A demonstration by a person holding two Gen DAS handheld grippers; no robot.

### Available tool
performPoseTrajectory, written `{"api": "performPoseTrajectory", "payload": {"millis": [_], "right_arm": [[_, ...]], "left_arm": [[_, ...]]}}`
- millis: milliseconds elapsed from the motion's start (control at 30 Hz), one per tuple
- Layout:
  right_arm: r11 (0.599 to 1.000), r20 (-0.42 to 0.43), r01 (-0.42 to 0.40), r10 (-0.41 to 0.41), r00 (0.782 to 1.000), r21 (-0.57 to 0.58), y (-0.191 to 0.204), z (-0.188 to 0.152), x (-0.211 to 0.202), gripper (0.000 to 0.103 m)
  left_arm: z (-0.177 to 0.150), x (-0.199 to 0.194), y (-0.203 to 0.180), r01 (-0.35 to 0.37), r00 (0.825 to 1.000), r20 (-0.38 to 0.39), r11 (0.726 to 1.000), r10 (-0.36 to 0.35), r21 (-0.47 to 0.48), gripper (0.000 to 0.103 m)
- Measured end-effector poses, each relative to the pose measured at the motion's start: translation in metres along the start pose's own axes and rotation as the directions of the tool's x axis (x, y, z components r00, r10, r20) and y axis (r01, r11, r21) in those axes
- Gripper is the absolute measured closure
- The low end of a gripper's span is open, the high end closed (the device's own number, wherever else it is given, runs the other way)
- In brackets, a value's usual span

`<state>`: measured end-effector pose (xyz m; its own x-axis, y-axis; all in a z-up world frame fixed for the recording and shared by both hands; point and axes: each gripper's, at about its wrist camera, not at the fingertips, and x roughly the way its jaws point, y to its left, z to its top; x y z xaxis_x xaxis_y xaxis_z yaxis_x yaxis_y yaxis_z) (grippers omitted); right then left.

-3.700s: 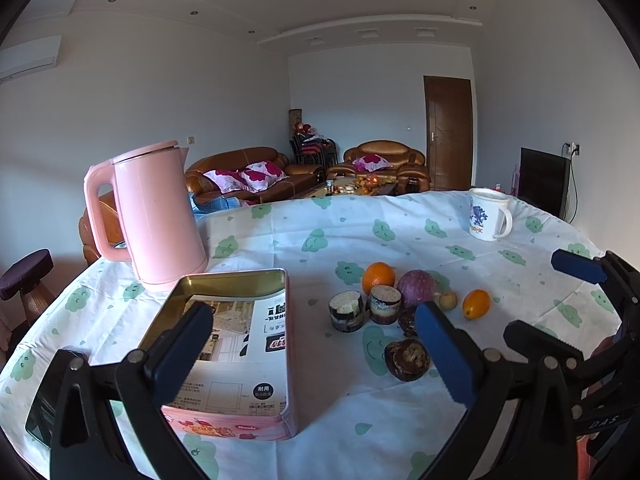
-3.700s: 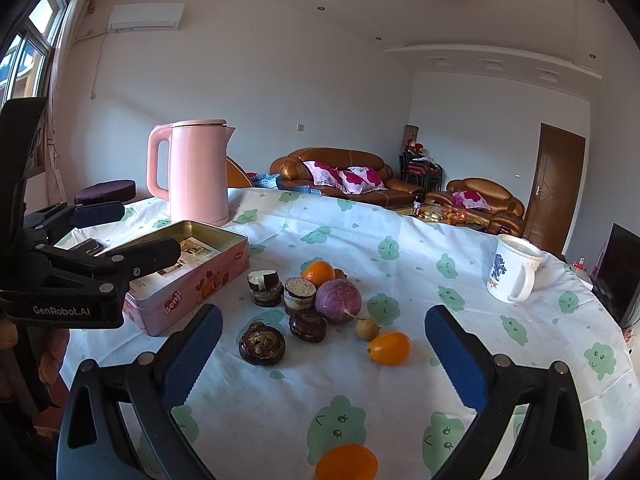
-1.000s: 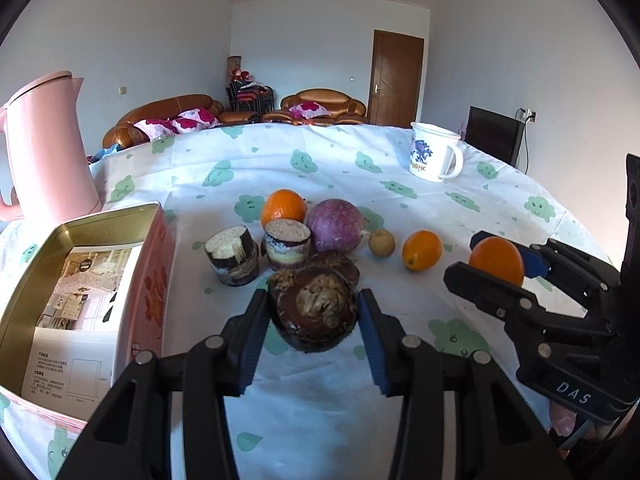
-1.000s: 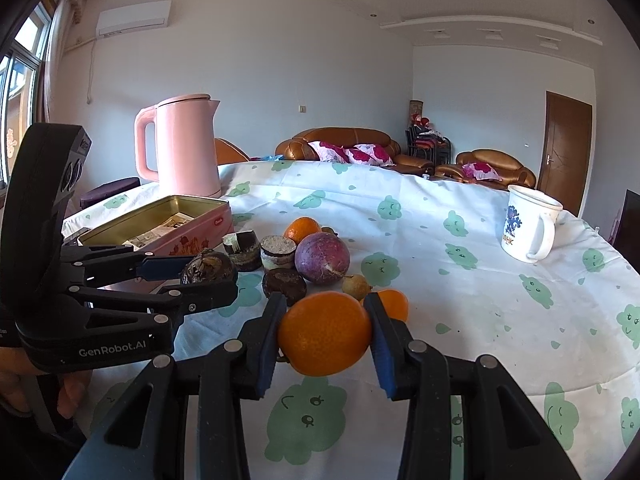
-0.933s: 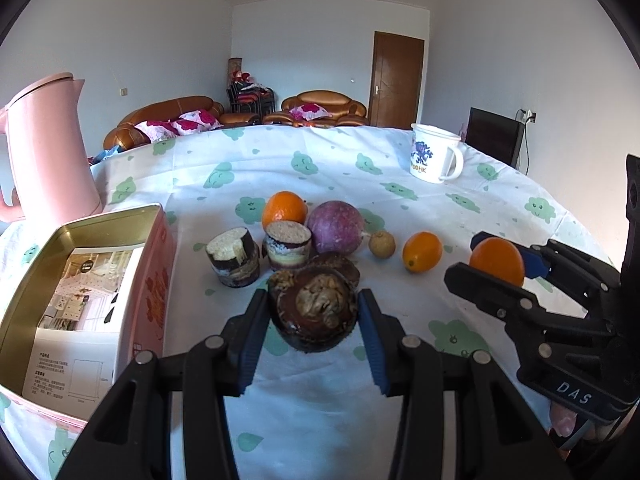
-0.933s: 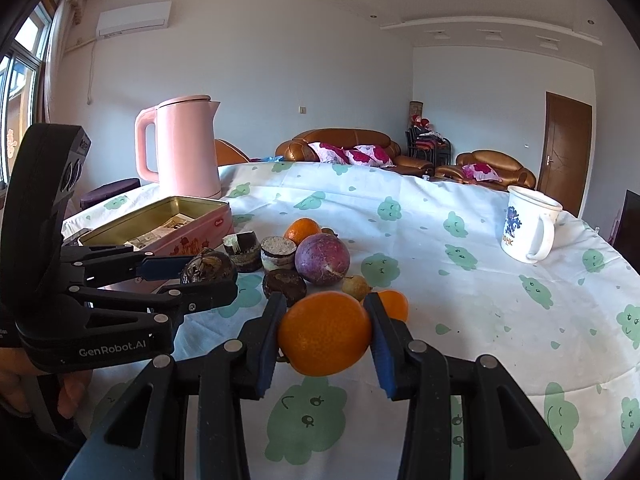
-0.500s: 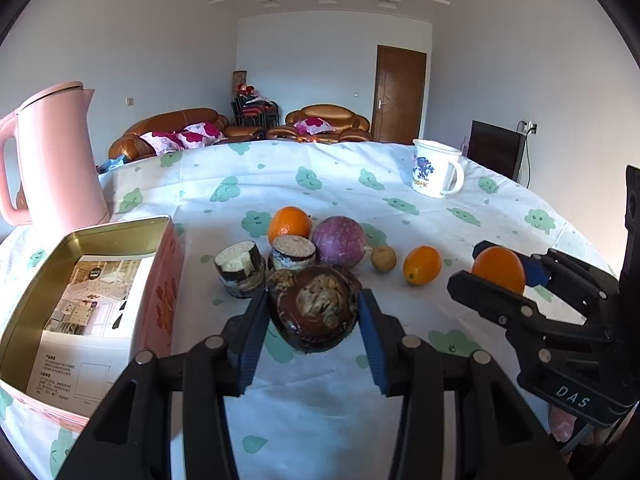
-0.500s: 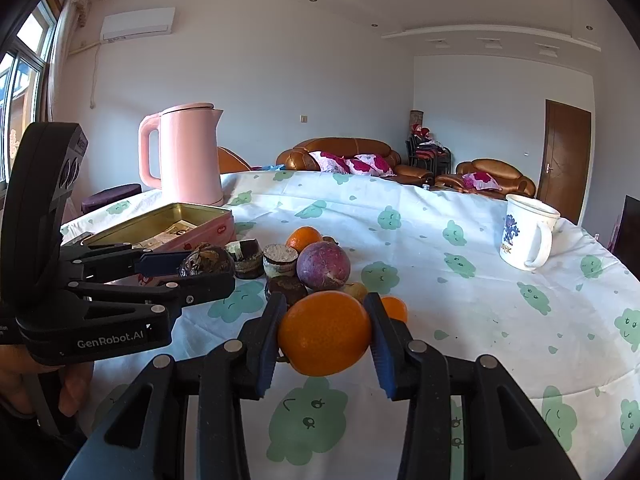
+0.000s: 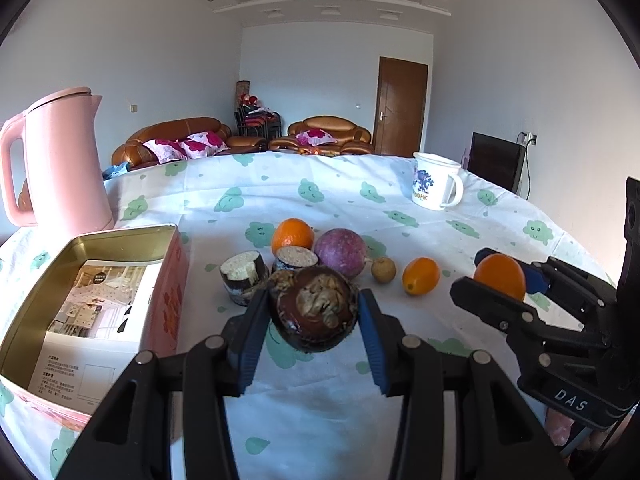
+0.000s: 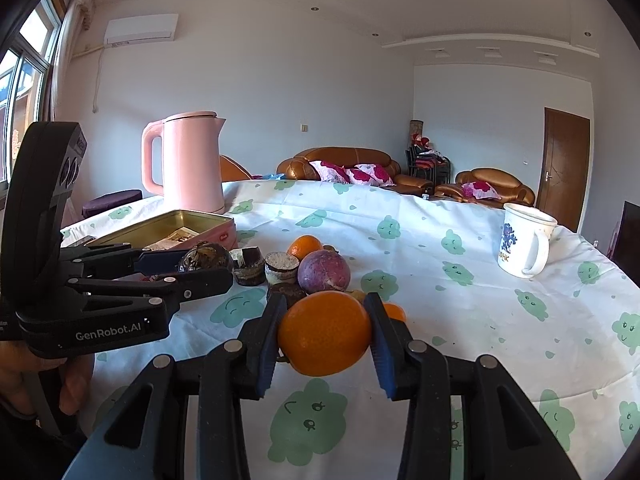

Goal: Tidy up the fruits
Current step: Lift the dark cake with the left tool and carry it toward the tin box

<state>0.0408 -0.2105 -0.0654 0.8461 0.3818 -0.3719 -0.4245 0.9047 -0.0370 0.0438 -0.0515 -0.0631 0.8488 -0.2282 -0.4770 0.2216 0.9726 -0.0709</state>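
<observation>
Cloud-print tablecloth (image 9: 320,420) with open tin (image 9: 86,280) at left: left gripper (image 9: 314,330) clamping dark mangosteen (image 9: 314,312), right gripper (image 10: 324,340) clamping orange (image 10: 324,332), both lifted, presumably for boxing.

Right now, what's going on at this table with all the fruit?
A person is sorting fruit with a pair of handheld tongs in each hand. The left tongs are clamped on a dark brown mangosteen, and the right tongs are clamped on an orange, both lifted above the tablecloth. An open pink tin sits to the left by a pink kettle. Several more fruits are clustered mid-table.
</observation>
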Motion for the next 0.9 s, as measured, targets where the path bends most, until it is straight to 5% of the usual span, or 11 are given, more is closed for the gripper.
{"api": "performPoseTrajectory", "payload": {"millis": [900], "right_arm": [[1.0, 0.048, 0.0, 0.0, 0.999, -0.015, 0.0015, -0.0018, -0.007, 0.061]], "left_arm": [[0.0, -0.0104, -0.0041, -0.011, 0.998, 0.061, 1.0, 0.01, 0.013, 0.057]]}}
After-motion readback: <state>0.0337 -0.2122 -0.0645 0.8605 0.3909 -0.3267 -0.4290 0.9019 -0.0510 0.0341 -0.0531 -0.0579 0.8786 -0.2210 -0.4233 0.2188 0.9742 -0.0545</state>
